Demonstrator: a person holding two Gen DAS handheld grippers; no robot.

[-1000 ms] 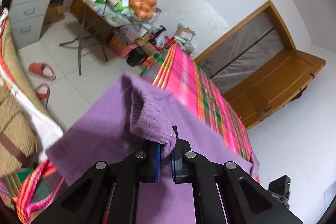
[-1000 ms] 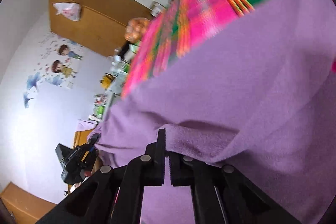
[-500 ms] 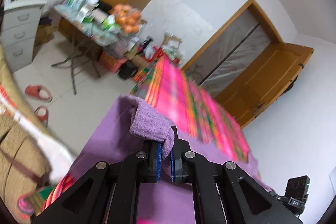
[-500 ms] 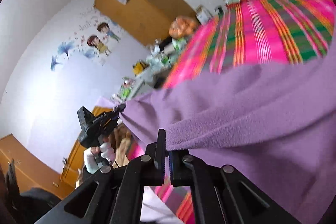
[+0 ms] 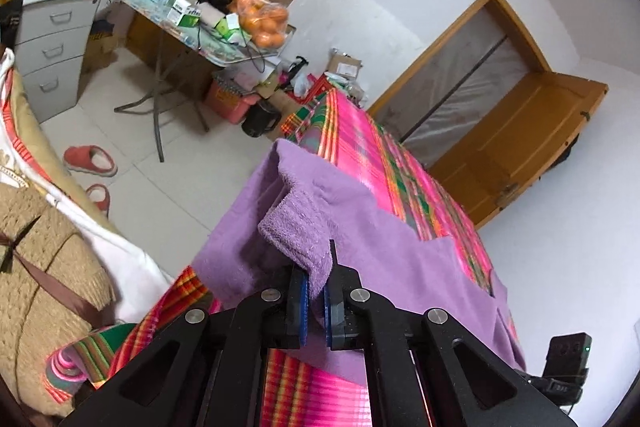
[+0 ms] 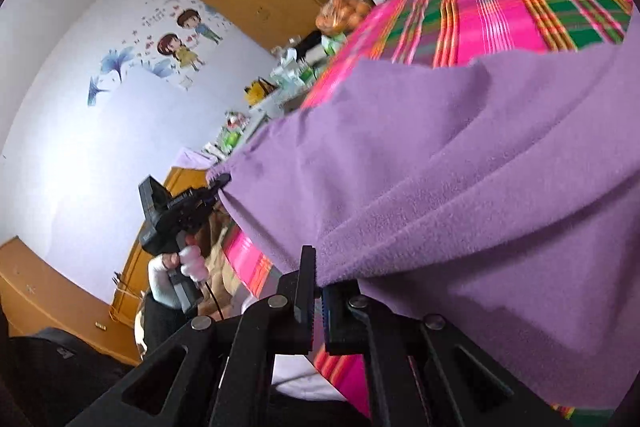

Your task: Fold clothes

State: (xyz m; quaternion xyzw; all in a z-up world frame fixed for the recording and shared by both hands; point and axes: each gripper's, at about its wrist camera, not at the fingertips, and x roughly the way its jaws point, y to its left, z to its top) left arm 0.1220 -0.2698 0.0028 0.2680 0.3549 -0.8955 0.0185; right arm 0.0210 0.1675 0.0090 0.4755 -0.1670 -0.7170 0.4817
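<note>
Purple fleece garment (image 5: 360,227), soft and nappy with a thick ribbed cuff, hangs stretched between both grippers over the bed (image 5: 384,155), whose cover is a shiny pink, green and orange plaid. The left gripper (image 5: 316,291) has its blue-padded jaws pinched nearly together on the cuff, which bunches into a rounded roll just ahead of the fingertips. The right gripper (image 6: 318,291) is likewise clamped on a folded edge of the fleece, the cloth fanning away ahead and to its right in long diagonal creases.

Compared with a second ago, the left view has sharpened and the garment lies lower against the bed, more plaid showing ahead. In the right view the fleece then filled most of the frame; now the left gripper and a white-gloved hand (image 6: 176,267) show to the left, pinching the far corner.

Most of the garment's outline is cut off by the frame edges, so its kind is unclear. The right view's far plaid is blurred.
</note>
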